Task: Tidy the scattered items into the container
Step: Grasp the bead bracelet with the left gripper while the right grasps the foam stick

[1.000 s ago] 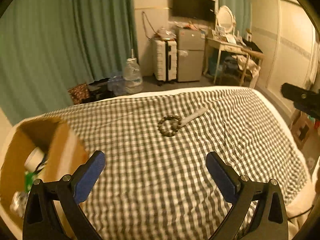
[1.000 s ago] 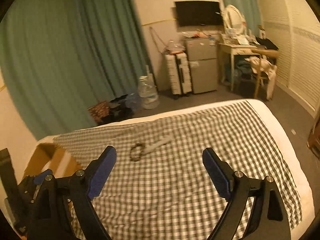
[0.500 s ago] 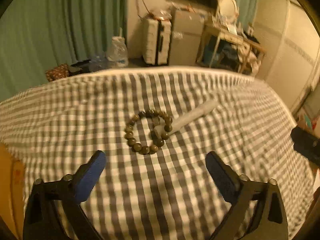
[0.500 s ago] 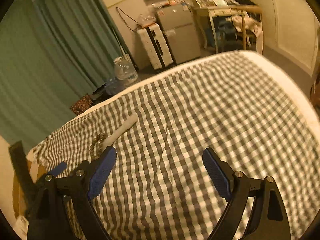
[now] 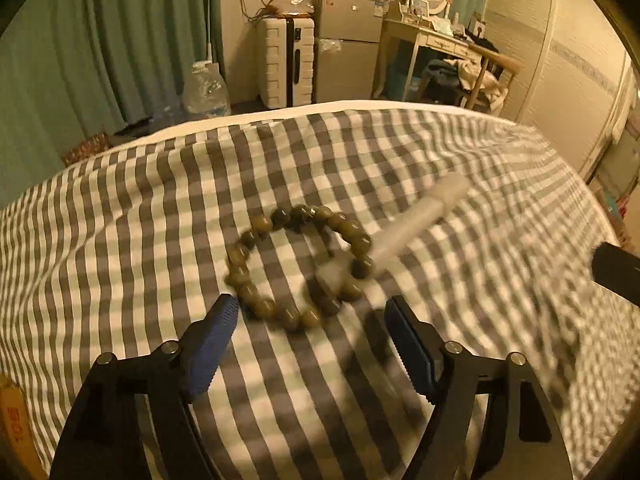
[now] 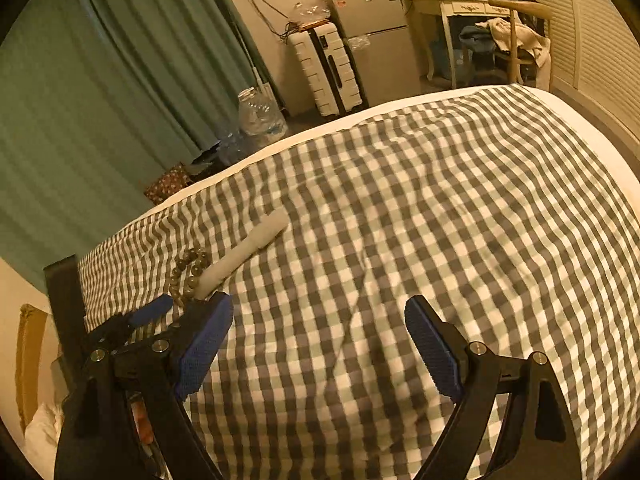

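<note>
Left gripper (image 5: 310,322) is spread wide, grasping nothing, low over the bed (image 5: 120,220) w/ its gray-and-white checked cover. The bead bracelet (image 5: 298,268) lies flat on the cover just ahead of the blue fingertips (image 5: 216,324), its near arc between them; contact can't be told. A pale white tube (image 5: 416,224) lies diagonally, its near end across the bracelet's right side, touching the beads, far end pointing toward the bed's far right edge. Right gripper (image 6: 318,344) is also released, nothing btwn its pads, over bare cover nearer the bed's middle; from its view bracelet (image 6: 188,270) & tube (image 6: 248,250) sit toward the bed's left edge, w/ the left gripper's blue tip (image 6: 150,312) beside the beads. A sliver of cardboard box (image 5: 16,432) shows at the bed's near-left corner. Beyond the far edge: suitcase (image 5: 288,66), small fridge (image 5: 346,46), water jug (image 5: 206,90), green curtains (image 5: 100,40).
</note>
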`<state>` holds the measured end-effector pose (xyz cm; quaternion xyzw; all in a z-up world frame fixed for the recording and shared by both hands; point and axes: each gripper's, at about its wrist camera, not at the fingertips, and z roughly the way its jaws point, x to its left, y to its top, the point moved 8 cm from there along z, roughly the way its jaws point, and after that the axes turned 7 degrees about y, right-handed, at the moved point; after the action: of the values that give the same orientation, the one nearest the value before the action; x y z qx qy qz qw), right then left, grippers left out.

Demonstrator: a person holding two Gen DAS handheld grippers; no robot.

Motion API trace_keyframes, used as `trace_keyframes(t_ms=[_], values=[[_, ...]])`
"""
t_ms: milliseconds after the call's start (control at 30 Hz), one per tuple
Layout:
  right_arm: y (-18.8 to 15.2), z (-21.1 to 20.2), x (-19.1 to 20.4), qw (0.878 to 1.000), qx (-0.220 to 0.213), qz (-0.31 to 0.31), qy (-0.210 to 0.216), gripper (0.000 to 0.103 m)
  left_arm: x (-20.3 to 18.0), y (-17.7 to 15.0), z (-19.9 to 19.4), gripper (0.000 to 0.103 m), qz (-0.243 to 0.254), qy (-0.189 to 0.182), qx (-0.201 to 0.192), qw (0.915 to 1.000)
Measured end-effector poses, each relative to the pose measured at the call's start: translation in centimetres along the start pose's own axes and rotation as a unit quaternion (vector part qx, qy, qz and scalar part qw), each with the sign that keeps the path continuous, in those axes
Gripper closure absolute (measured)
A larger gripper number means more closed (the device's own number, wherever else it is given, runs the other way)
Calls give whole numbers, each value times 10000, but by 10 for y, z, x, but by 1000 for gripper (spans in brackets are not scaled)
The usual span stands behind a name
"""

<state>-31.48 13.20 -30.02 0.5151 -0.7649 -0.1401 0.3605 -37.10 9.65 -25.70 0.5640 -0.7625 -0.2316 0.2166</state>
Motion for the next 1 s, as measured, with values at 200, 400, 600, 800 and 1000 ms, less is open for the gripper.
trace_keyframes(t_ms=[200, 400, 600, 800, 1000], values=[[-5, 13, 10, 9997, 174, -196, -28, 15, 2, 6, -2, 77, 59, -409, -144, 9990], [-4, 28, 19, 9991, 210, -343, -106, 15, 29, 12, -11, 88, -406, -651, -162, 9969], [-4, 55, 47, 9990, 297, -310, 113, 15, 72, 13, -28, 91, -790, -418, -337, 9954], [-10, 96, 66, 9985, 543, 14, 65, 17, 108, -8, -13, 92, -1250, -232, -45, 9919], [-7, 116, 68, 9951, 507, -507, -680, 42, 116, -20, -6, 92, -1414, -379, -13, 9892]])
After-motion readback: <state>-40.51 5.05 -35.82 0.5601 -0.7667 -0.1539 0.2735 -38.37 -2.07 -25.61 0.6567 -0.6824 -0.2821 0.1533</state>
